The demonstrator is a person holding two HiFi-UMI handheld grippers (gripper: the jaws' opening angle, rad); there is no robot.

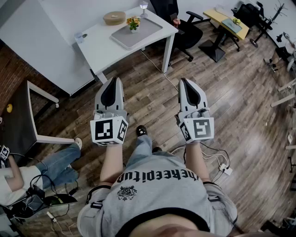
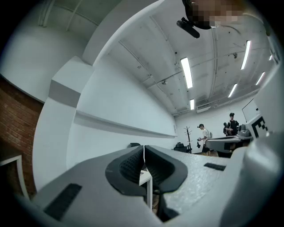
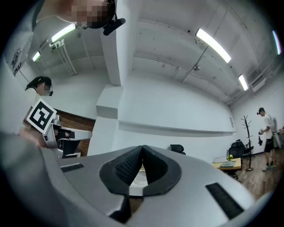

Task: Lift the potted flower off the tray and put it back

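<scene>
A small potted flower with orange and yellow blooms stands on a grey tray on a white table at the far end of the head view. My left gripper and right gripper are held side by side over the wooden floor, well short of the table. Both are shut with nothing between the jaws. In the left gripper view the left gripper shows its tips meeting, and the right gripper looks the same in its own view. The flower is hidden in both gripper views.
A round wooden lid, a glass and a small cup also stand on the table. A black office chair stands to its right, a yellow desk beyond. A seated person and cables are on the floor nearby.
</scene>
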